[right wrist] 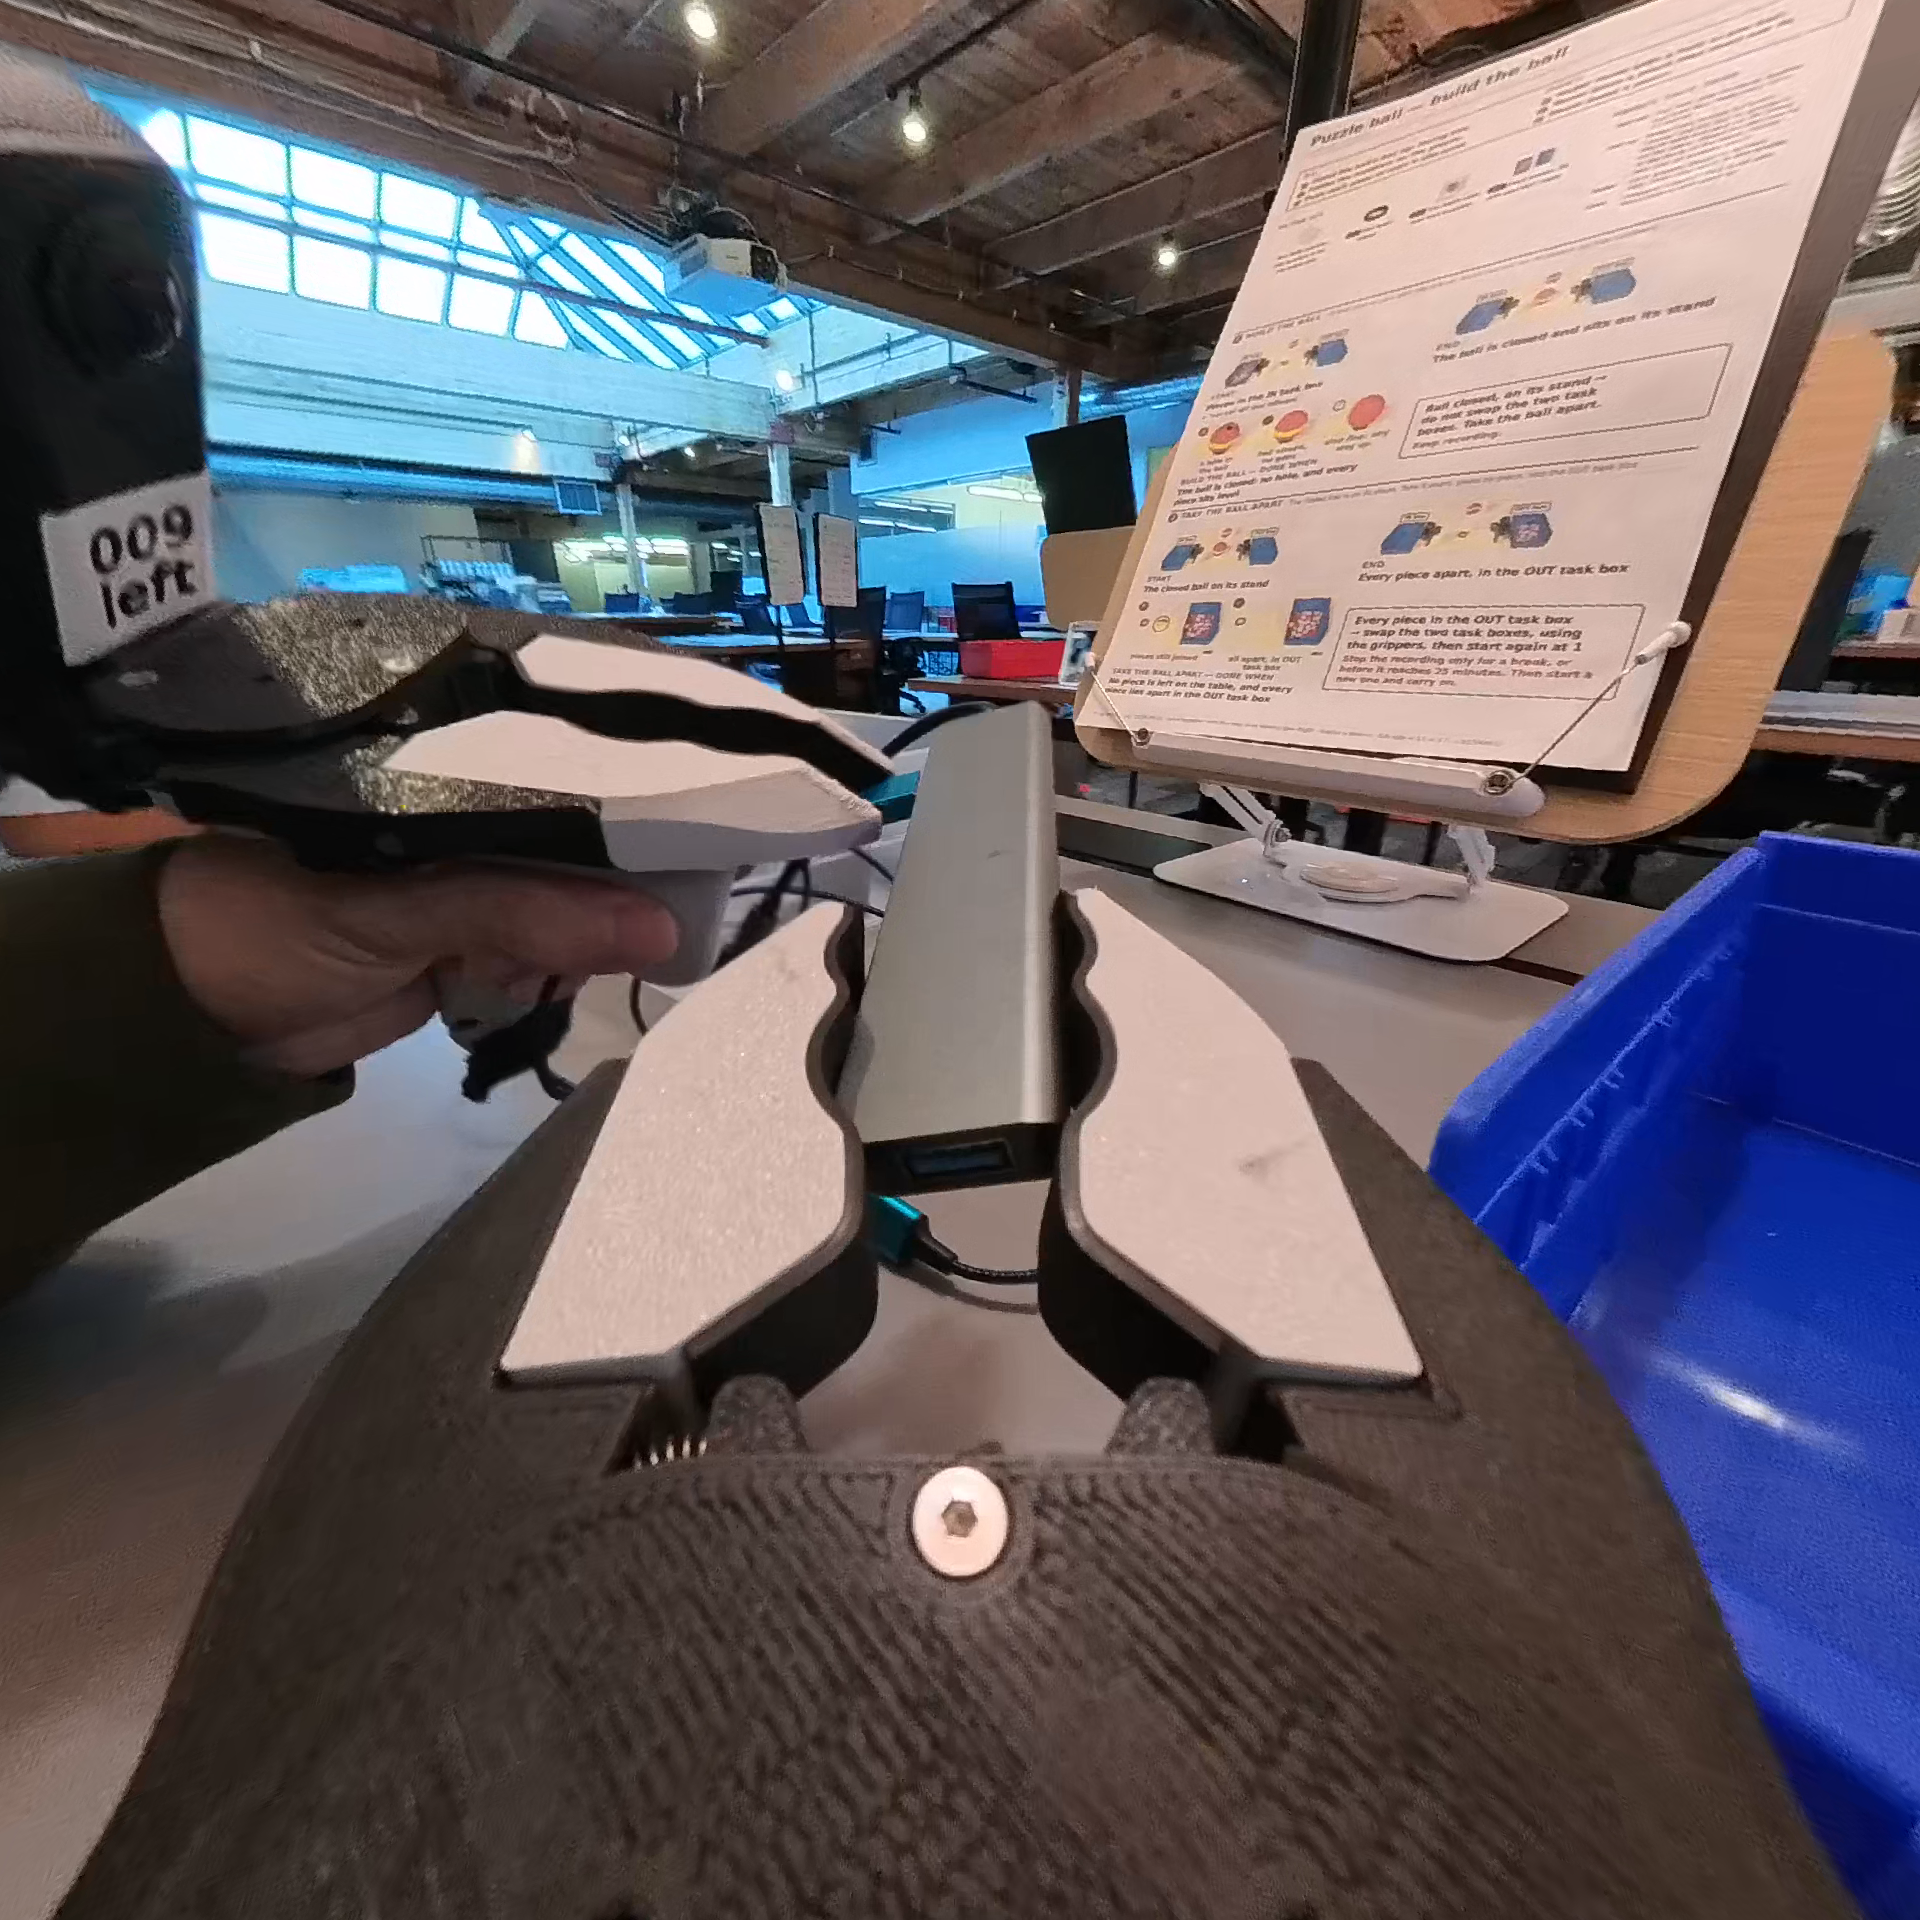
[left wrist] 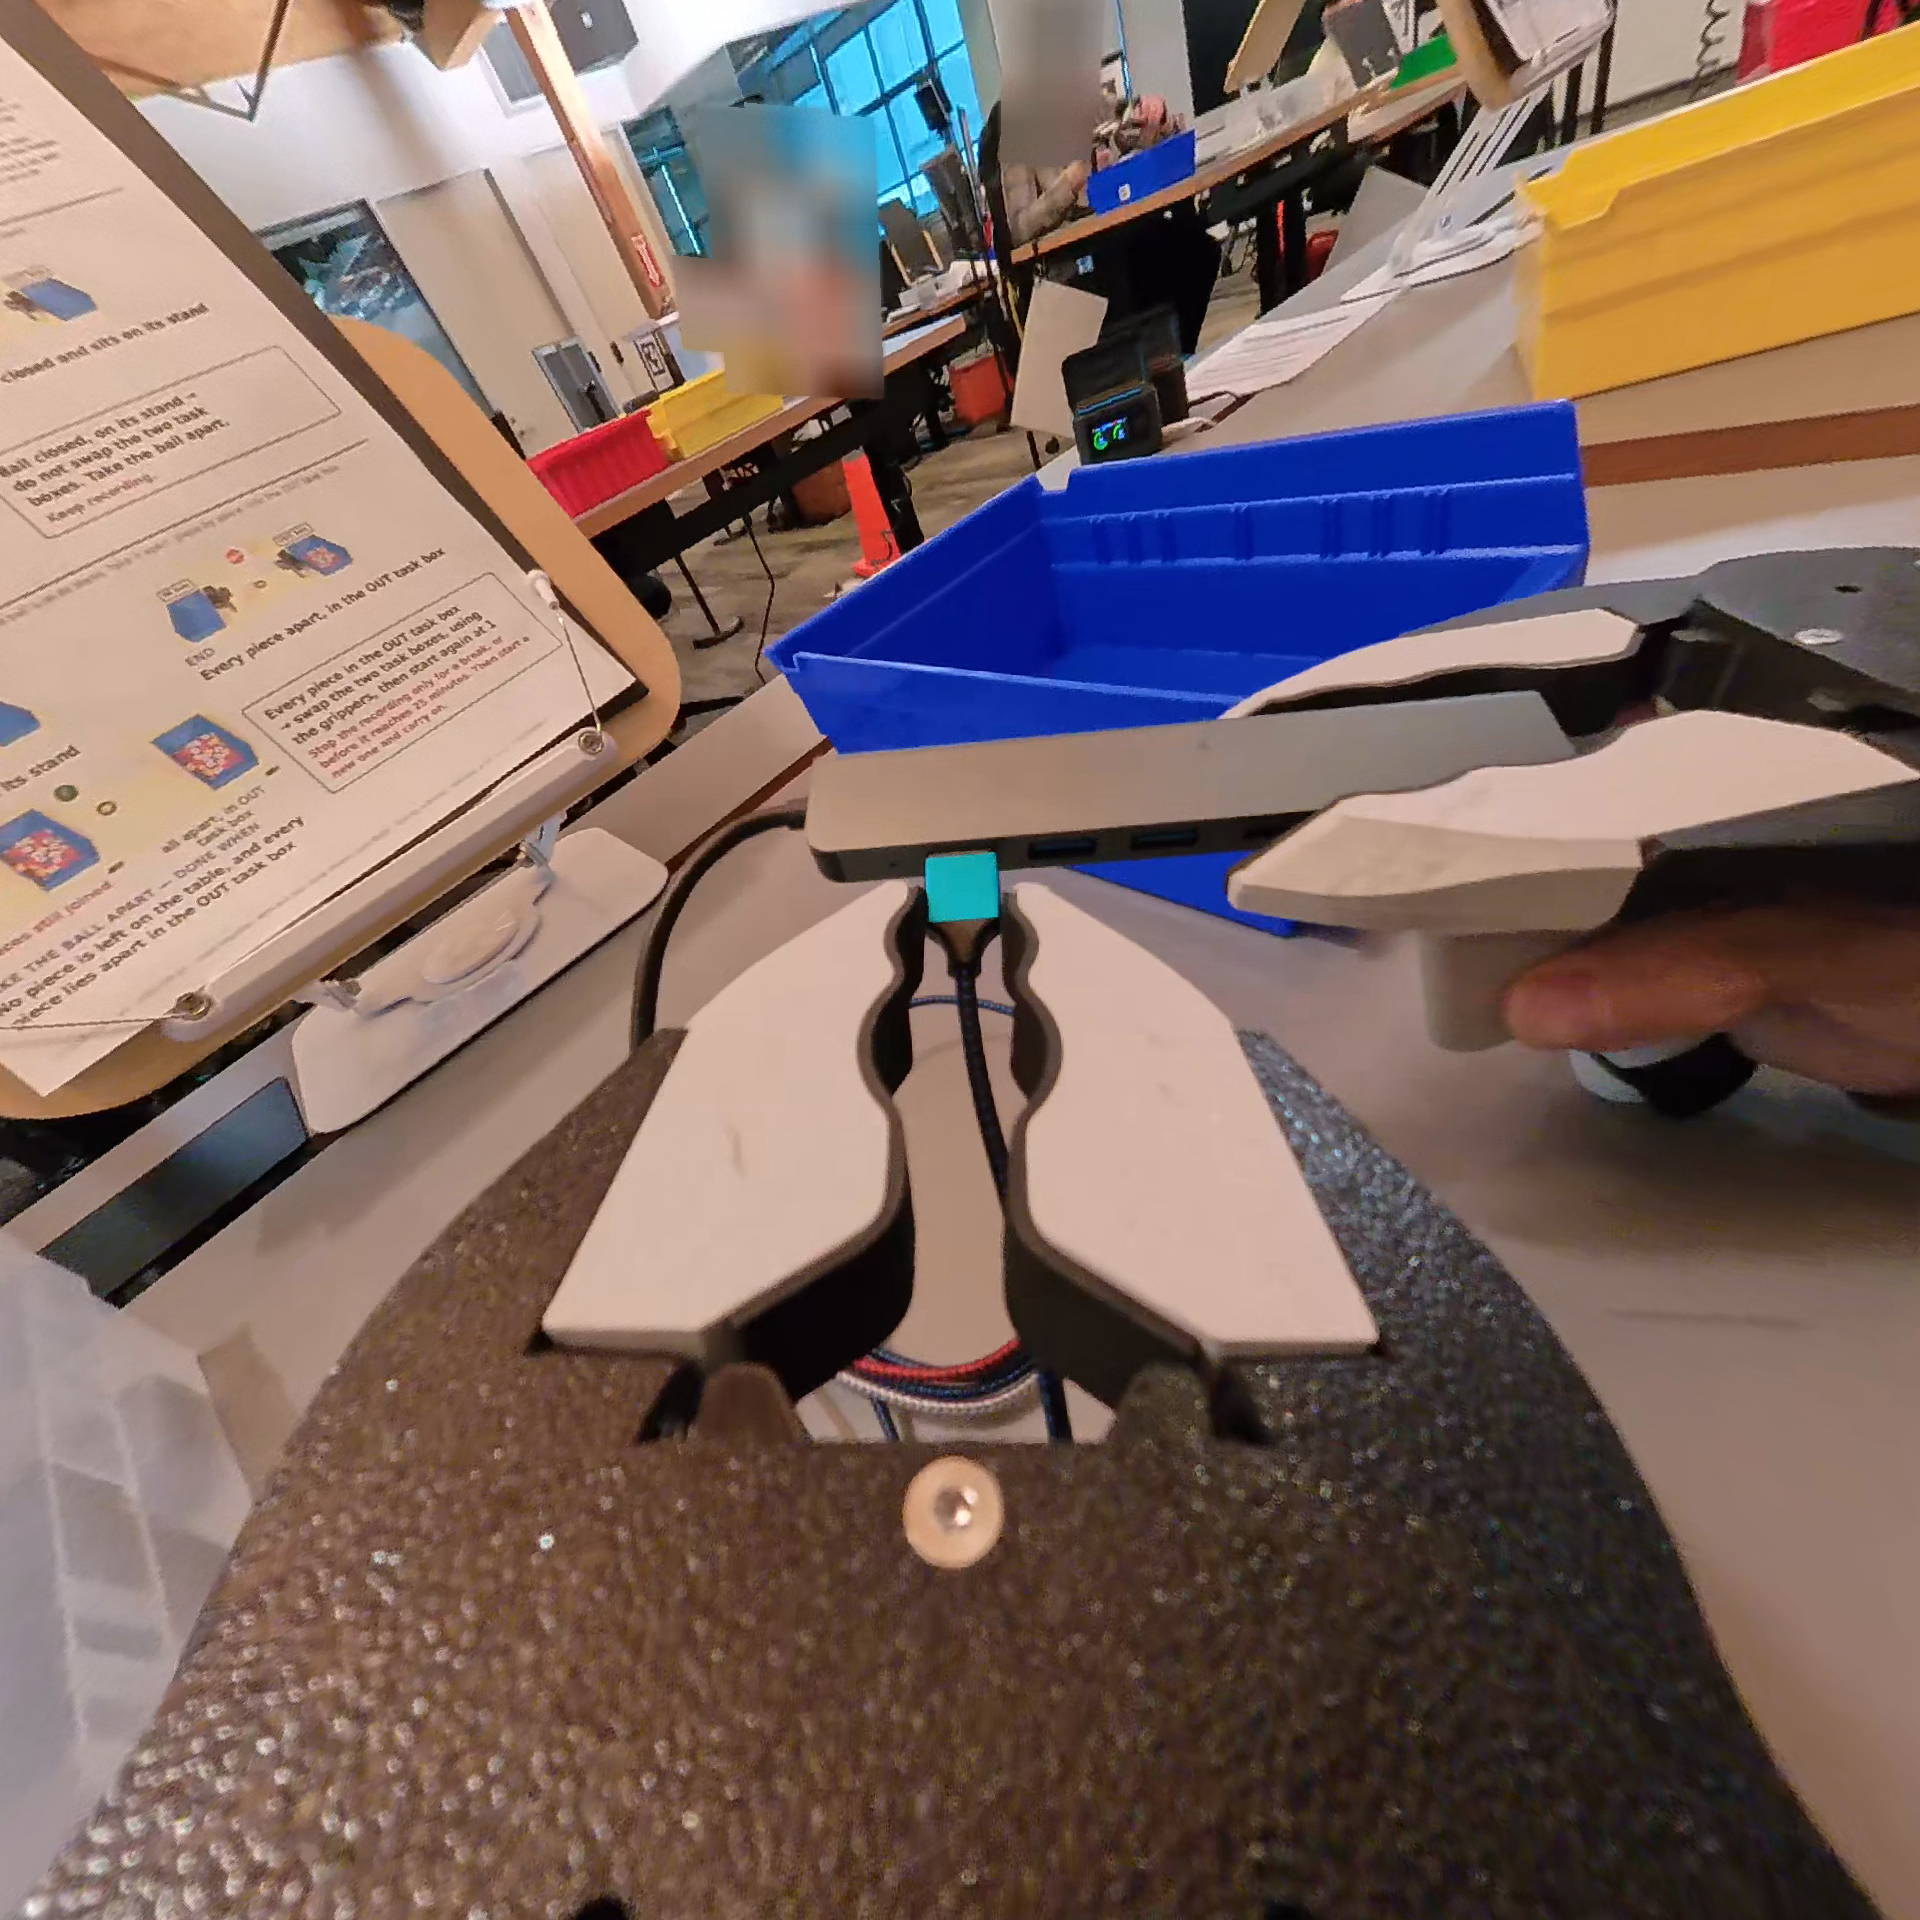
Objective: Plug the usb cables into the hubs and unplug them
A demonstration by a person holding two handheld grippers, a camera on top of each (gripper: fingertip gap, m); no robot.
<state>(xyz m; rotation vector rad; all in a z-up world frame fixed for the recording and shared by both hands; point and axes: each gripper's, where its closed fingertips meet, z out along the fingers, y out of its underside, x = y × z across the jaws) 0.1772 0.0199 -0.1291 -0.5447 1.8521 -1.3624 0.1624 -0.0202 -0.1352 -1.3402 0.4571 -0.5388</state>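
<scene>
Slim grey hub, blue ports along its edge, clamped above worktop in right gripper fingers; teal plug seated, pinched by left gripper. Blue bin behind, empty.

The left gripper points forward, its fingers nearly together, pinching a plug between the tips. The right gripper reaches in from the right, level, its fingers clamped on a hub. A hand grips the left gripper's handle from below.
</scene>
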